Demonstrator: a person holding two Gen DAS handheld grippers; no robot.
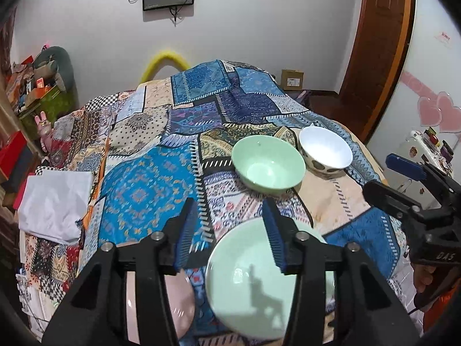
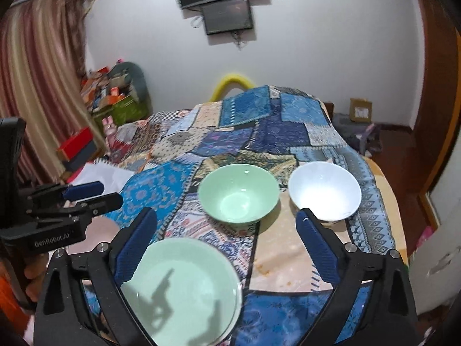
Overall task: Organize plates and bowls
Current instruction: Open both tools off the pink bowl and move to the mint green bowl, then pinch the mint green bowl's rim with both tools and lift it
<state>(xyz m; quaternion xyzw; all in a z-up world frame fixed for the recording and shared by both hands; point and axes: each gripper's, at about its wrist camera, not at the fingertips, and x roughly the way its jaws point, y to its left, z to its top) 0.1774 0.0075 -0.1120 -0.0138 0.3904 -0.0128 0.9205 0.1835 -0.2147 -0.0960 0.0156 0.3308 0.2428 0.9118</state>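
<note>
A pale green plate (image 1: 250, 288) (image 2: 184, 291) lies on the patchwork cloth near me. A green bowl (image 1: 268, 167) (image 2: 238, 193) stands beyond it, with a white spotted bowl (image 1: 325, 151) (image 2: 325, 191) to its right. A pink plate (image 1: 178, 311) (image 2: 100, 227) lies left of the green plate, mostly hidden. My left gripper (image 1: 230, 230) is open and empty above the green plate's left edge. My right gripper (image 2: 227, 245) is open and empty above the green plate's right side. Each gripper shows in the other's view, the right one (image 1: 403, 184) and the left one (image 2: 86, 196).
The patchwork cloth (image 1: 149, 190) covers a table. White paper (image 1: 54, 201) lies at its left edge. Boxes and clutter (image 1: 34, 86) stand at the far left, a wooden door (image 1: 374, 43) at the far right, a cardboard box (image 1: 292, 79) on the floor behind.
</note>
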